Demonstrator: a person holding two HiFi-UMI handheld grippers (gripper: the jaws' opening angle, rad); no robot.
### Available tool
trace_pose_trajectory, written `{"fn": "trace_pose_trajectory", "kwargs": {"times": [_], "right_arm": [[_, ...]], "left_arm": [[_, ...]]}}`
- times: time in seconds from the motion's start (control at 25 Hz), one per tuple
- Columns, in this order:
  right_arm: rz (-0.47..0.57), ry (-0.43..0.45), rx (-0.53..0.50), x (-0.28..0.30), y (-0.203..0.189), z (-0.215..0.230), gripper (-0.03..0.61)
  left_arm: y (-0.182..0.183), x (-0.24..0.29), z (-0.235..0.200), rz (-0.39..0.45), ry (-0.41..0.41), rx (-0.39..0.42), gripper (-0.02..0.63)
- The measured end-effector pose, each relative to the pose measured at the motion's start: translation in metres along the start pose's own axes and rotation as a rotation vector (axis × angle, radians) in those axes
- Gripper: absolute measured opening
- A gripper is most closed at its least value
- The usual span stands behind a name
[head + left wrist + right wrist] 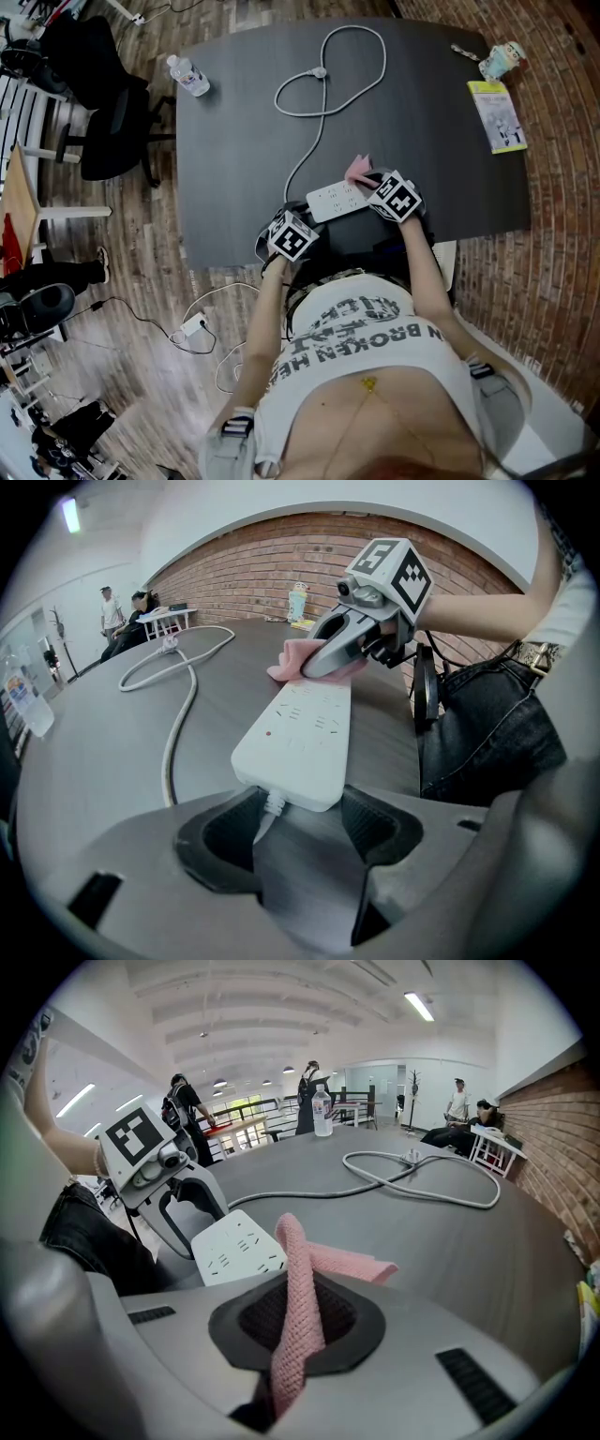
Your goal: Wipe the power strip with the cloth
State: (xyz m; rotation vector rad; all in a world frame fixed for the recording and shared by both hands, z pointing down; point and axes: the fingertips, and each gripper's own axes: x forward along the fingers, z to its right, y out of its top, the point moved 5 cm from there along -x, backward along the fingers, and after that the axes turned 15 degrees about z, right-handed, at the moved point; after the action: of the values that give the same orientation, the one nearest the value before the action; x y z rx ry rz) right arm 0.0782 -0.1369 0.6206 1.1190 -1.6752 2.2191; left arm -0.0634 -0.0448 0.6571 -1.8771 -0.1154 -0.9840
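A white power strip (333,199) lies near the front edge of the dark table (234,141); its grey cable (323,75) loops off toward the back. My left gripper (302,803) is shut on the strip's cable end (300,724), one pad at each corner. My right gripper (298,1321) is shut on a pink cloth (300,1297), which hangs up out of the jaws and drapes onto the strip's far end (239,1251). In the head view the cloth (358,169) shows just beyond the right gripper (370,181). The two grippers face each other along the strip.
A water bottle (190,77) stands at the table's back left. A yellow-edged booklet (497,115) and a small cup-like figure (502,59) lie at the back right. A black office chair (103,103) is left of the table. People stand far off in the room.
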Motion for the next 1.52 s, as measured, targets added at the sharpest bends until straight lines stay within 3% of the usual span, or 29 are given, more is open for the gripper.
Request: {"fn": "trace_pose_trajectory", "kwargs": {"times": [0.84, 1.52], "right_arm": [[-0.029, -0.129, 0.049, -0.029, -0.018, 0.033, 0.017], [0.011, -0.157, 0.096, -0.035, -0.022, 0.040, 0.017]], "left_arm": [[0.000, -0.002, 0.000, 0.002, -0.005, -0.002, 0.261], [-0.004, -0.001, -0.005, -0.003, 0.014, 0.005, 0.261]]}}
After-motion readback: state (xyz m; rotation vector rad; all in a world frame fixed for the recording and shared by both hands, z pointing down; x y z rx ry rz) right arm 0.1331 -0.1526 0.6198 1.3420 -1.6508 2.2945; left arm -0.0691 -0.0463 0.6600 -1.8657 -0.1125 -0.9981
